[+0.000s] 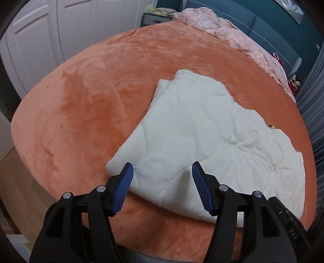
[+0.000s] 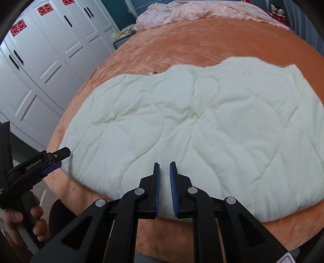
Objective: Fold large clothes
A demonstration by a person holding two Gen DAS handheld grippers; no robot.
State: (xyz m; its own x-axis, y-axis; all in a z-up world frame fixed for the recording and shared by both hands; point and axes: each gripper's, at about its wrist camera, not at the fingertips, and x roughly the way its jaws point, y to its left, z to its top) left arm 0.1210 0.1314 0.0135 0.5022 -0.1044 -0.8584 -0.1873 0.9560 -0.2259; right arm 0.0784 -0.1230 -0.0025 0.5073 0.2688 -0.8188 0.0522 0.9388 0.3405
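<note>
Location: a home bedroom. Landmark: bed [image 2: 202, 40] with orange plush cover. Beside its left edge stand white panelled wardrobes [image 2: 50, 60] bearing red paper emblems. At its far end lie a crumpled pink bedspread [image 2: 192, 12] and a teal headboard [image 1: 263, 26].

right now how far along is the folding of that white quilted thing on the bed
Early to midway, as a judgement. Done: the white quilted garment lies spread on the orange bedspread, and its far left end looks doubled over in the left wrist view. In hand: nothing; the left gripper is open near the closest edge, and the right gripper shows a narrow gap with no cloth between its pads. Left: the main folds.
</note>
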